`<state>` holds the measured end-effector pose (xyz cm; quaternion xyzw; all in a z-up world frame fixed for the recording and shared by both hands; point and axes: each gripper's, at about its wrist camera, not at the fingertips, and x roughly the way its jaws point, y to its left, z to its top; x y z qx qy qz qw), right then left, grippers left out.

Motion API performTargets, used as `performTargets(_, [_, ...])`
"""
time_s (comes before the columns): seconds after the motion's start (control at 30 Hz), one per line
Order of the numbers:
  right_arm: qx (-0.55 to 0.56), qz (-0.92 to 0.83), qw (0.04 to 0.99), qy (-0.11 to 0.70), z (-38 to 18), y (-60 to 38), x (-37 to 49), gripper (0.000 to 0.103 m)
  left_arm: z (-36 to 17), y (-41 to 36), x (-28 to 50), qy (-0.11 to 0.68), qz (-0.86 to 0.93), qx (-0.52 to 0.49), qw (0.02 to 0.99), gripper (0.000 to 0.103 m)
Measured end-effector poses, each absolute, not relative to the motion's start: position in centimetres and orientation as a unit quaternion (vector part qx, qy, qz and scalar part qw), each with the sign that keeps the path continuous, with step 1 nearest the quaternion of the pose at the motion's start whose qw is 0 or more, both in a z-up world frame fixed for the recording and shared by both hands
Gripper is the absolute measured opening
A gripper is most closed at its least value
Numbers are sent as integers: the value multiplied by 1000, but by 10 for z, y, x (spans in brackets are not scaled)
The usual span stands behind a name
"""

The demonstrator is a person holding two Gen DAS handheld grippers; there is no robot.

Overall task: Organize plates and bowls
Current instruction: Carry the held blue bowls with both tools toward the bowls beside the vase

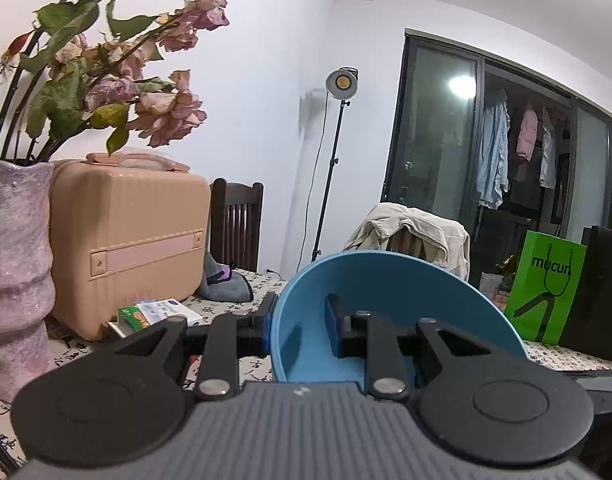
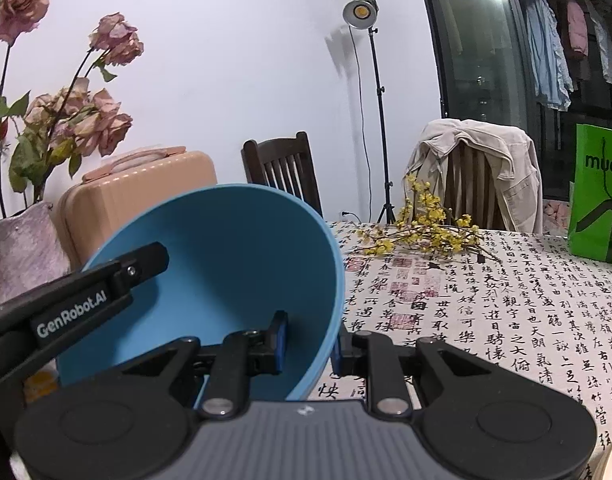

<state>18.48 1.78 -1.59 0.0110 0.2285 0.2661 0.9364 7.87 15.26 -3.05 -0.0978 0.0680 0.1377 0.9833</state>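
Observation:
A blue bowl [image 1: 406,300] is held tilted above the table by both grippers, its opening turned toward the cameras. My left gripper [image 1: 300,316] is shut on the bowl's left wall, one pad outside and one inside. In the right wrist view my right gripper [image 2: 309,340] is shut on the right wall of the same blue bowl [image 2: 234,248], left pad inside, right pad outside. The left gripper's black finger [image 2: 146,260] reaches over the bowl's left rim there.
A pale purple vase [image 1: 14,260] of dried roses and a peach suitcase [image 1: 130,240] stand at the left, with small boxes [image 1: 158,312] and a grey cloth [image 1: 226,284] nearby. A yellow flower branch [image 2: 422,232] lies on the calligraphy tablecloth [image 2: 506,300]. A green bag [image 2: 598,200] stands at the right.

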Motion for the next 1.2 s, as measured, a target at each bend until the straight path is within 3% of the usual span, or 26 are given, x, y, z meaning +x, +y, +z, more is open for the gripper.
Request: performTargets(1.2, [-23,283,922,265,-42,43,180,21,-61,169,69,108,154,-104,977,26])
